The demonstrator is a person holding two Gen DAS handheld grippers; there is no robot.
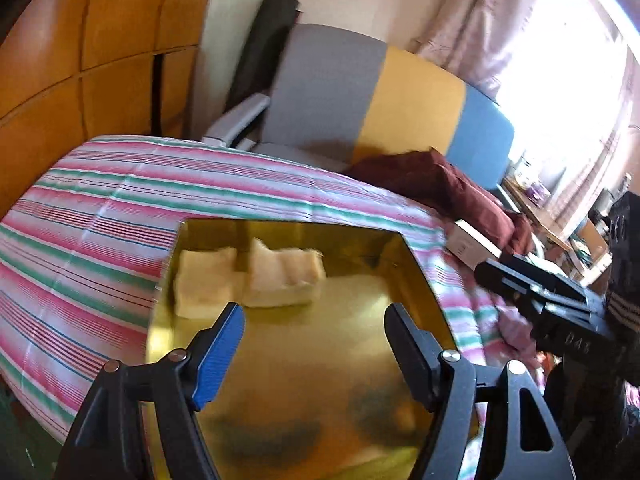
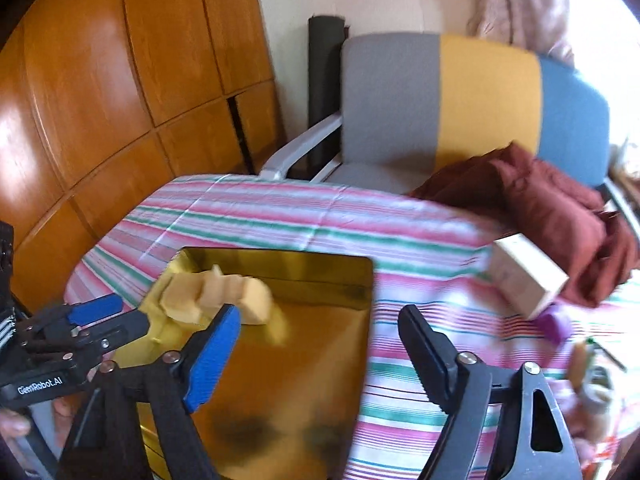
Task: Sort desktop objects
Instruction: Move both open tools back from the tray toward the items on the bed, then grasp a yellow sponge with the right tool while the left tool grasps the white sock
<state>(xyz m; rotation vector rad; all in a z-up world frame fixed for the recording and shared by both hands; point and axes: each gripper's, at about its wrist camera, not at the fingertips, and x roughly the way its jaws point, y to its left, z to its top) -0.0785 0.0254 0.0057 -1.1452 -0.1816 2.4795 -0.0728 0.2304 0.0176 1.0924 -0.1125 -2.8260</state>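
So: pale yellow sponge blocks (image 1: 248, 280), blurry, sit at far end of shiny gold tray (image 1: 304, 360) on striped cloth (image 1: 88, 216). Left gripper (image 1: 316, 344) & right gripper (image 2: 320, 344) both spread, empty. "GeenRobot.AI" readable on left one.

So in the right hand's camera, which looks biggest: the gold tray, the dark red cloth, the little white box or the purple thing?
1. gold tray, though it lies nearest the camera
2. dark red cloth
3. white box
4. purple thing, partly hidden and blurred, so this is unsure
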